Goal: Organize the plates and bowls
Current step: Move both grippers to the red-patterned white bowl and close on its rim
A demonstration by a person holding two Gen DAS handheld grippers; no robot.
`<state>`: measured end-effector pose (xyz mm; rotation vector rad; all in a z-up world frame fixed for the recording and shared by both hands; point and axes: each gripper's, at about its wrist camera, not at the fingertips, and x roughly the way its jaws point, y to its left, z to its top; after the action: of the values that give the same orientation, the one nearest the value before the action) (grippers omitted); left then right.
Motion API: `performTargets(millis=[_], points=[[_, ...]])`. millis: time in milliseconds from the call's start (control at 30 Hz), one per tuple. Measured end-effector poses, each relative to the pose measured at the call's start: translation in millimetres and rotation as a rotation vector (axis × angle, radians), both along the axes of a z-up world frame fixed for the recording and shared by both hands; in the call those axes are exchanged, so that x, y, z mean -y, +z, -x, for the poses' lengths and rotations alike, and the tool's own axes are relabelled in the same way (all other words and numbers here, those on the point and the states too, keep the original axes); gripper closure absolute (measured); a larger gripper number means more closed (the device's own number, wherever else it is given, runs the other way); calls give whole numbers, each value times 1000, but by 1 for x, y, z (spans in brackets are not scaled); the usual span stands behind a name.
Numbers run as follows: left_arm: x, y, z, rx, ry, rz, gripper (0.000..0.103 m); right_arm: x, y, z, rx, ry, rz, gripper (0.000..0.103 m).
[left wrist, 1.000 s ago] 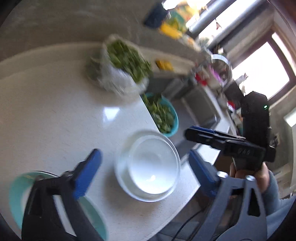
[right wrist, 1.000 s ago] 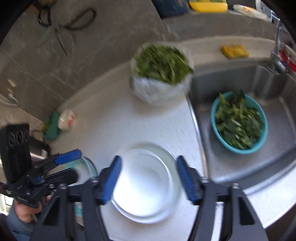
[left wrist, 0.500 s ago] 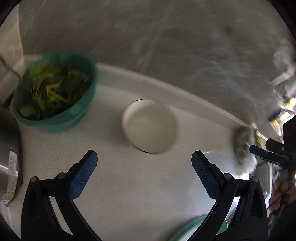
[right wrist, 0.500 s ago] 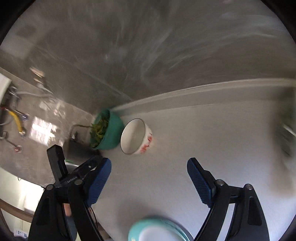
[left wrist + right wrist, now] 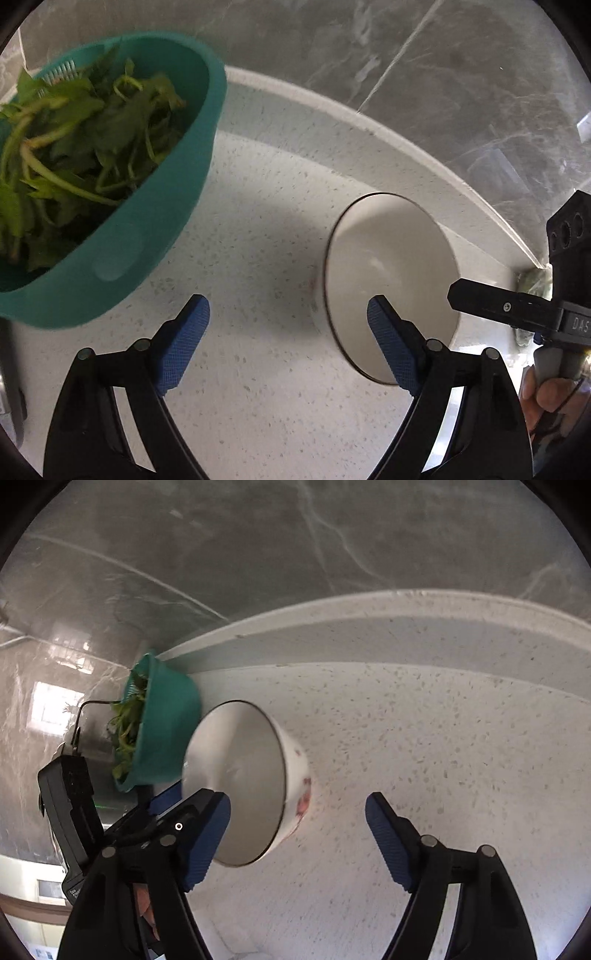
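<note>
The white bowl (image 5: 391, 280) stands on the speckled counter (image 5: 258, 387), just beside the teal basket (image 5: 140, 236) of greens. If a grip is closed on the rim alone, the bowl could be tipped or knocked against the basket; with both tools crowded at one bowl, they could also be bumped together. The left gripper (image 5: 288, 343) is wide but closing, one pad over the bowl's rim, nothing clamped. The right gripper (image 5: 299, 843) is likewise wide, closing and empty.
</note>
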<state>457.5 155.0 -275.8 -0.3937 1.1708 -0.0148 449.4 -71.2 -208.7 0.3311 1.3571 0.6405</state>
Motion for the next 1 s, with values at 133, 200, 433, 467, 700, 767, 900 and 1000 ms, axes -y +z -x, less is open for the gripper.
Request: performTargets(millis=[133, 200, 433, 467, 700, 767, 900, 1000], points=[[-5, -5, -1, -12, -21, 16, 38, -10, -5, -8, -9, 12, -1, 28], [-2, -8, -1, -19, -36, 24, 50, -16, -11, -9, -16, 23, 4, 30], [7, -9, -1, -19, -78, 49, 74, -29, -20, -13, -51, 54, 19, 65], [9, -10, -1, -17, -85, 46, 79, -29, -22, -14, -55, 55, 14, 68], [18, -5, -13, -25, -109, 2, 90, -42, -17, -9, -22, 78, 45, 76], [18, -1, -12, -28, -110, -3, 91, -44, -15, -9, -22, 70, 38, 77], [26, 15, -15, -18, -105, -3, 91, -39, 1, -9, -3, 67, 35, 77], [28, 32, -14, -2, -109, -5, 91, -38, 16, -8, 11, 63, 30, 77]])
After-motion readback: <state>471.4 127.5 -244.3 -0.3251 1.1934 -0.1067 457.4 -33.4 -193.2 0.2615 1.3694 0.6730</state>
